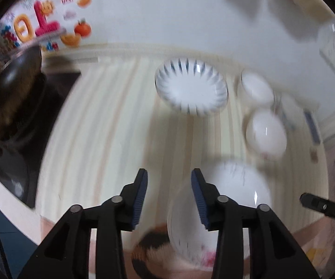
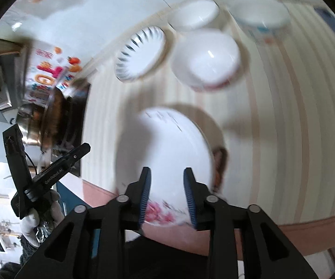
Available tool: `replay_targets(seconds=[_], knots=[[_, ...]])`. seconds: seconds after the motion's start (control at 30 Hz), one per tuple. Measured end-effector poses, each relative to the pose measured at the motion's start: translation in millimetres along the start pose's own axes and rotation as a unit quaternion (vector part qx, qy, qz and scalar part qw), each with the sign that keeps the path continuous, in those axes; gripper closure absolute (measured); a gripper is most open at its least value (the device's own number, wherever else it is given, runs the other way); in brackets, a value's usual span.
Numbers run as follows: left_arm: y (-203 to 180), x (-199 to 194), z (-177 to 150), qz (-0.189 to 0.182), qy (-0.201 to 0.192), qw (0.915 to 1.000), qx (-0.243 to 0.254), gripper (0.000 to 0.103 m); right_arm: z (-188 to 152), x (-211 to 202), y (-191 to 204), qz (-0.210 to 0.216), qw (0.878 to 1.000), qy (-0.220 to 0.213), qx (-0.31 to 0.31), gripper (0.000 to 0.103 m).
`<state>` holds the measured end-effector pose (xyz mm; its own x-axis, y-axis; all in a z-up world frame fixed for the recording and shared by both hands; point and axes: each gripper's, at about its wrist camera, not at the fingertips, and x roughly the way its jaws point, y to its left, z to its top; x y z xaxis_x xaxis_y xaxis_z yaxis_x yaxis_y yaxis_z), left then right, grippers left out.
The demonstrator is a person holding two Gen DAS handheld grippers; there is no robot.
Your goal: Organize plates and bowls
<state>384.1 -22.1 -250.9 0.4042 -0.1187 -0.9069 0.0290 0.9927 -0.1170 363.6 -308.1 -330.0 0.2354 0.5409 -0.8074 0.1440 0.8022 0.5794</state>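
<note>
Item: large white plate (image 2: 165, 160) with pink flowers at its near edge, lying on the striped tabletop (image 2: 283, 116) directly beneath both tongs. Left tongs (image 1: 169, 174) and right tongs (image 2: 166, 173): narrowly parted, empty. Risk: plate overhangs the tabletop's near edge; a clumsy nudge could tip it off. Patterned plate (image 2: 140, 53) and bowls (image 2: 205, 58) lie beyond.

Black plastic fingers (image 1: 142, 186) with ribbed blue pads, silver rivets (round), grey glove (image 2: 31, 223)

Both grippers point steeply downward. The left gripper (image 1: 169, 174) has its jaws parted and empty. The right gripper (image 2: 166, 173) likewise stands apart, gripping nothing.
</note>
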Motion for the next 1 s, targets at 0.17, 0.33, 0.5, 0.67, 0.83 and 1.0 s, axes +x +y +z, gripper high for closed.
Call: replay_targets(seconds=[0.17, 0.33, 0.5, 0.67, 0.83, 1.0], knots=[[2.6, 28.2, 71.9, 0.007, -0.007, 0.9999, 0.01, 0.062, 64.3, 7.2, 36.4, -0.007, 0.999, -0.034, -0.003, 0.06], [26.9, 97.6, 133.8, 0.008, 0.031, 0.9993, 0.017, 0.062, 148.2, 58.6, 57.5, -0.047, 0.998, -0.042, 0.006, 0.06], [37.7, 160.9, 163.8, 0.004, 0.079, 0.9967, 0.021, 0.062, 214.1, 126.4, 52.3, -0.092, 0.995, -0.015, 0.026, 0.06], [36.5, 201.8, 176.5, -0.01, 0.108, 0.9933, 0.038, 0.062, 240.9, 171.4, 44.5, -0.134, 0.991, 0.006, 0.026, 0.061], [32.1, 225.4, 178.6, -0.031, 0.123, 0.9911, 0.042, 0.063, 246.1, 189.1, 37.9, -0.166, 0.986, 0.014, 0.026, 0.074], [19.7, 222.4, 175.7, -0.048, 0.102, 0.9914, 0.066, 0.084, 249.4, 192.7, 39.7, -0.18, 0.983, 0.004, 0.015, 0.088]])
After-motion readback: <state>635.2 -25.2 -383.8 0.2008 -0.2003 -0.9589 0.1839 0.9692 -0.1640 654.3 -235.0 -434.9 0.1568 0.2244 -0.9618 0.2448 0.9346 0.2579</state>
